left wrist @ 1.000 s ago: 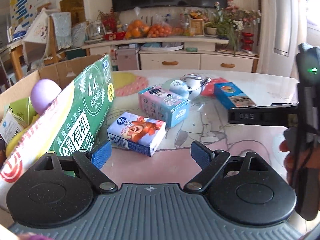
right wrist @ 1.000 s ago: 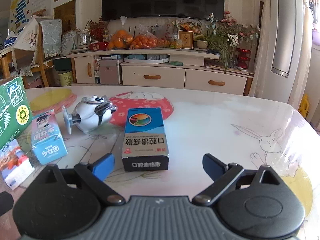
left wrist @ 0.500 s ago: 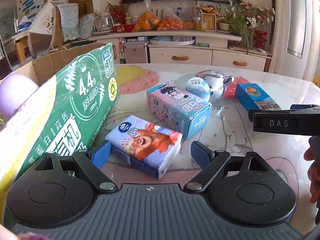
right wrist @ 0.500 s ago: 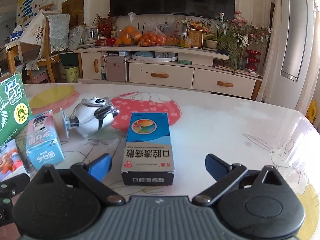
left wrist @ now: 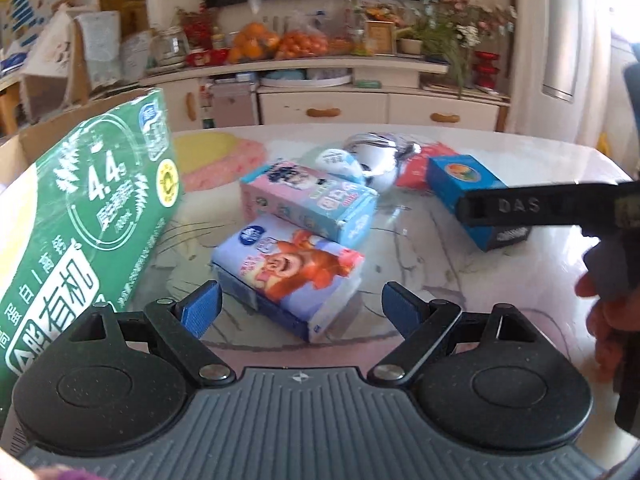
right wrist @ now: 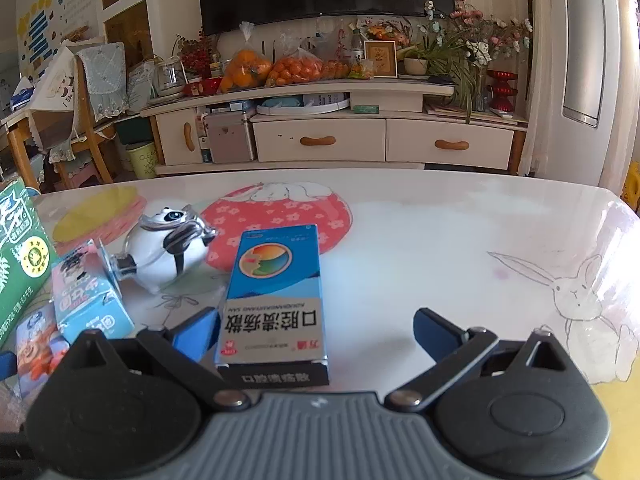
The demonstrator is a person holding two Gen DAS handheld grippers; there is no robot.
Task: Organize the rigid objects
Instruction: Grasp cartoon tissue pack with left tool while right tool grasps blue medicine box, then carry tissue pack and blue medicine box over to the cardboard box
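My left gripper [left wrist: 300,304] is open, its fingers on either side of a tissue pack with a cartoon bear [left wrist: 288,272] lying on the table. Behind it lies a pink-and-blue carton [left wrist: 308,200]. My right gripper [right wrist: 316,332] is open around the near end of a blue medicine box [right wrist: 276,292], with the left finger close beside it. The box also shows in the left wrist view [left wrist: 464,184]. A white panda-shaped toy [right wrist: 168,252] lies on its side left of the box. The green milk carton box [left wrist: 80,216] stands at the left.
A cardboard box [left wrist: 60,128] sits behind the green carton at the far left. The right gripper's body [left wrist: 540,208] crosses the right side of the left wrist view. A TV cabinet [right wrist: 340,136] with fruit and plants stands beyond the table's far edge.
Both grippers have moved forward. The tissue pack now sits between the left fingers and the blue box between the right fingers. Both stay open.
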